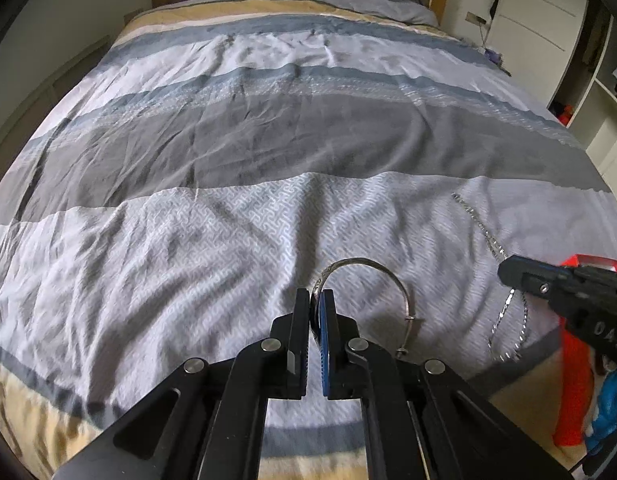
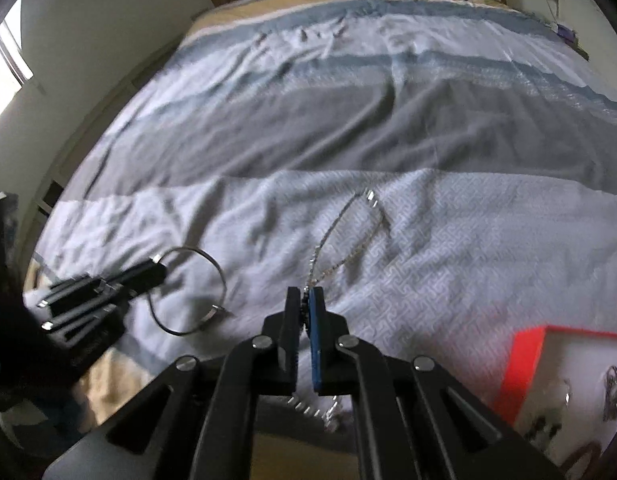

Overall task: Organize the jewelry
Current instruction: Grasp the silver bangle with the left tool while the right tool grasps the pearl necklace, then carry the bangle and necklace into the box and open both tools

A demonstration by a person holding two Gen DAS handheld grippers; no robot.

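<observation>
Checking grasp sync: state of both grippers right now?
Left gripper: closed on the silver bangle.
Right gripper: closed on the silver chain.

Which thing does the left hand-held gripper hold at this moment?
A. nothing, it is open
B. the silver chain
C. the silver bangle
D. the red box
C: in the left wrist view the left hand-held gripper is shut on the rim of the silver bangle, while the chain is in the right hand-held gripper.
</observation>
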